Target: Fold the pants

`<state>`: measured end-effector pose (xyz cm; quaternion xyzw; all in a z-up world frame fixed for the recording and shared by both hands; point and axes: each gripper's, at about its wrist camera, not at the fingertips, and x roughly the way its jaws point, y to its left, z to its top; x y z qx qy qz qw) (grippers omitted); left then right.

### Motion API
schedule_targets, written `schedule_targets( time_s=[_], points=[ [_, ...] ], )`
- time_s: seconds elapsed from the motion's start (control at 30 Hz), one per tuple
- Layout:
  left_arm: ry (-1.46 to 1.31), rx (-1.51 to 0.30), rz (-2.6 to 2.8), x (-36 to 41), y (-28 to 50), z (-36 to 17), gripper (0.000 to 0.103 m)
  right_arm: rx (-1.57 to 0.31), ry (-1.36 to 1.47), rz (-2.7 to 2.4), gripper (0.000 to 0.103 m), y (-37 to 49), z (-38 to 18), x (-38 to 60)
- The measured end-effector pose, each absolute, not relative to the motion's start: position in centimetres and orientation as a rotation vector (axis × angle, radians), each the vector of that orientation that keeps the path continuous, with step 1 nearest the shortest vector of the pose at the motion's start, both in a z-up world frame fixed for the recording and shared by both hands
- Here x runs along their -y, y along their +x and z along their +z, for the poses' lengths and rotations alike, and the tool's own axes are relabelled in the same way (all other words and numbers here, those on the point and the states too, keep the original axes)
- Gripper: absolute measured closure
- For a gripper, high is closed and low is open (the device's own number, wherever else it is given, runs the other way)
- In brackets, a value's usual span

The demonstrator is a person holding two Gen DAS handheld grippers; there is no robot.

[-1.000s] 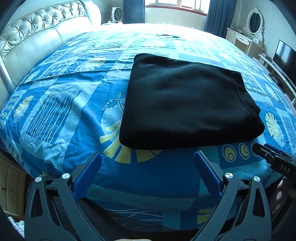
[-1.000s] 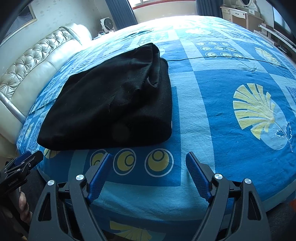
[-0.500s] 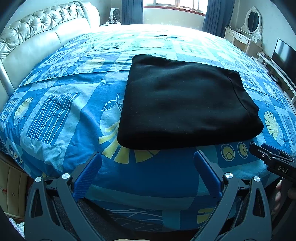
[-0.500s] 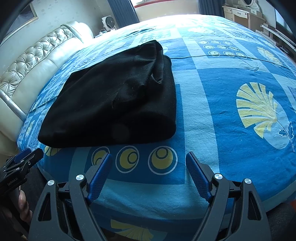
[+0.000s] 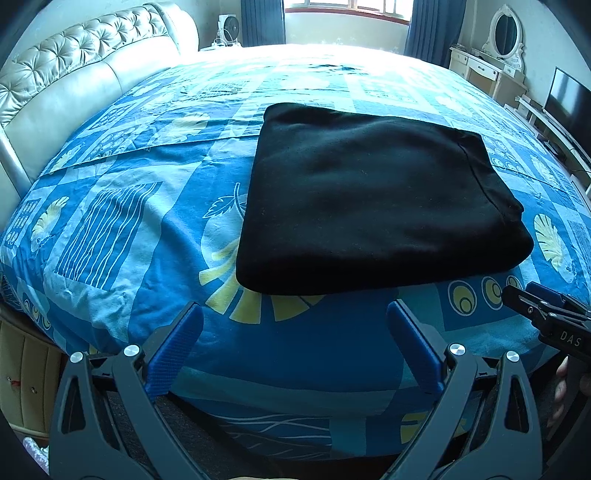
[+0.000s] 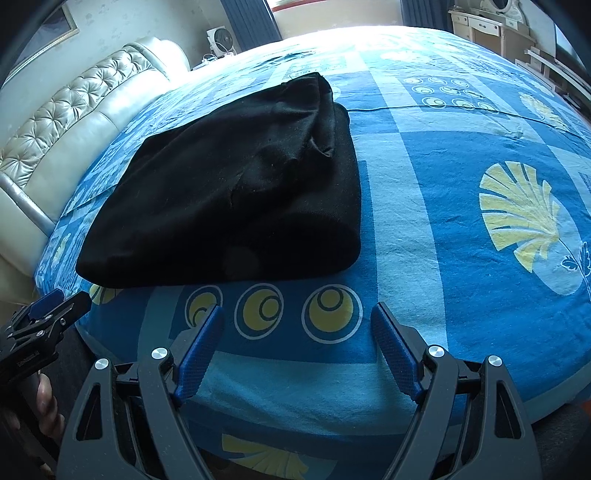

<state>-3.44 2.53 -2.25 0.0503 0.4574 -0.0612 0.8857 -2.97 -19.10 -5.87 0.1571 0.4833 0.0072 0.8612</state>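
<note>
Lying folded at frame centre, the black pants (image 5: 373, 199) rest on a blue patterned bedspread (image 5: 122, 221). Tufted headboard (image 5: 70, 74) upper left; window (image 5: 343, 5) top centre; dressing table (image 5: 491, 70) and TV (image 5: 570, 99) upper right. Left gripper (image 5: 295, 343) and right gripper (image 6: 297, 347) hover over the near bed edge, jaws apart, empty.

— What do the pants (image 5: 373, 199) look like?
— Black, soft cloth, folded into a thick, roughly square bundle lying flat on the blue patterned bed (image 5: 110, 206).
— Where in the frame?
— Centre to right of centre in the left wrist view; left of centre in the right wrist view (image 6: 236, 192).
— Is it tidy?
— Mostly smooth on top. The far right corner is bunched, with layered edges and a few creases showing. The near edge is a rounded fold.
</note>
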Motion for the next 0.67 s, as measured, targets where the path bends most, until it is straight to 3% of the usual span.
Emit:
schedule_targets(
  time_s=[0.37, 0.67],
  points=[
    [0.041, -0.897, -0.183, -3.9, -2.1, 0.4, 0.004, -1.003, 0.338, 0.044, 0.023, -2.8, -5.0, 19.0],
    [0.071, -0.807, 0.148, -13.9, 14.7, -0.9, 0.002, -0.797, 0.294, 0.013, 0.019, 2.3, 1.2, 23.6]
  ],
)
